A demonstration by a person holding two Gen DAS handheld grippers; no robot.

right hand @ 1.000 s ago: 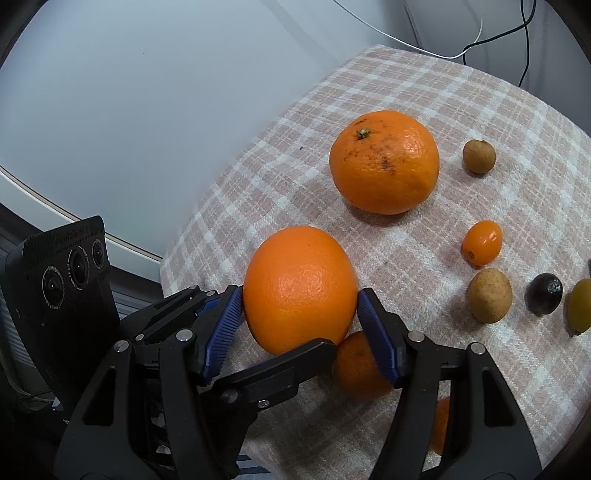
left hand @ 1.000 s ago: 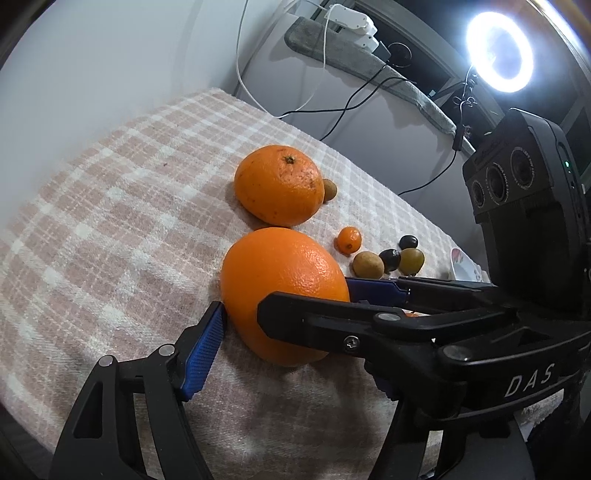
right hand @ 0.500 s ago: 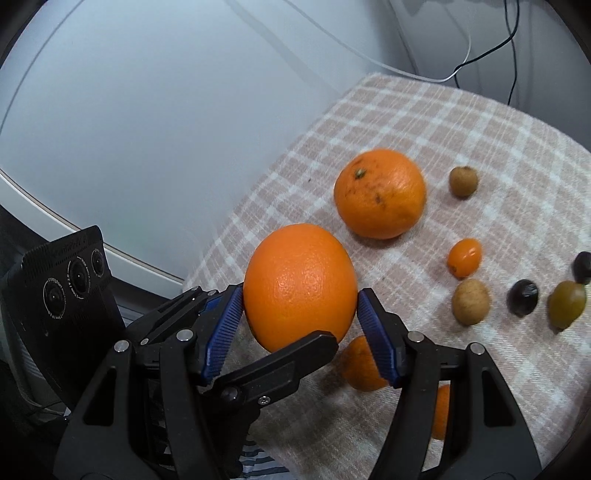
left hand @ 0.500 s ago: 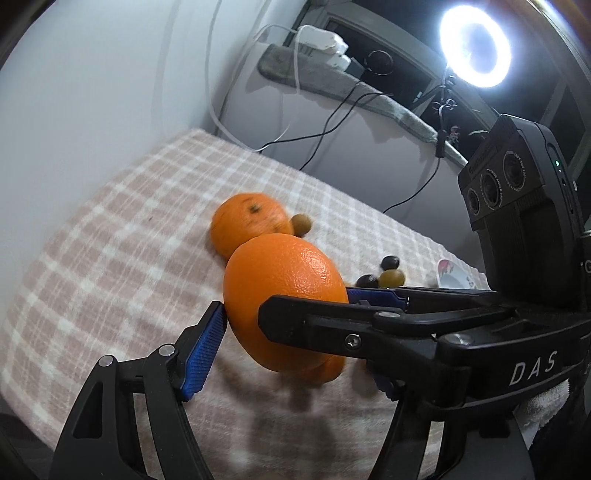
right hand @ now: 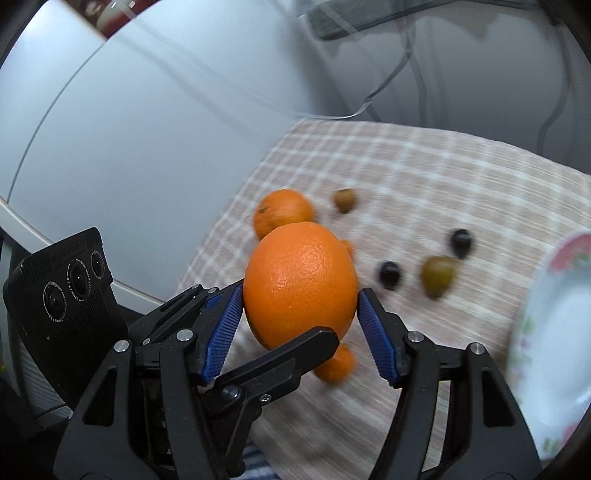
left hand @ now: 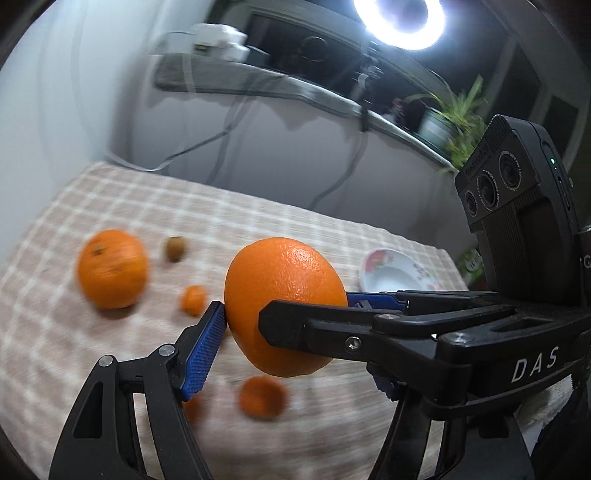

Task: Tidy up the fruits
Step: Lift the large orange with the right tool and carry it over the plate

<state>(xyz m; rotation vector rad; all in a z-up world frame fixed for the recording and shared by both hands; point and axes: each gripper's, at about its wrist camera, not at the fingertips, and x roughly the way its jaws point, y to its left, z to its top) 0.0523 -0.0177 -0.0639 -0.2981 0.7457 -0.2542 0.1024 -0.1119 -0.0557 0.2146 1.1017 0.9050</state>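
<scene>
A large smooth orange [left hand: 284, 306] is held in the air above the checked tablecloth. Both grippers are shut on it: my left gripper [left hand: 284, 314] clamps it with blue pads [left hand: 203, 350], and my right gripper [right hand: 301, 310] clamps the same orange [right hand: 301, 288] from the other side. A second large orange [left hand: 110, 267] lies on the cloth at the left; it also shows in the right wrist view [right hand: 280, 212]. A white flowered plate [left hand: 399, 275] sits at the right, close by in the right wrist view [right hand: 554, 332].
Small fruits lie on the cloth: brown ones [left hand: 175, 249] [right hand: 345, 199], small orange ones [left hand: 194, 299] [left hand: 262, 397], two dark ones [right hand: 389, 275] [right hand: 461, 240] and a green one [right hand: 437, 275]. Cables hang down the wall behind. A ring light [left hand: 400, 18] shines above.
Both grippers have lifted the large orange higher off the cloth and swung right, toward the plate, which has come into view. The picture is blurred by the motion.
</scene>
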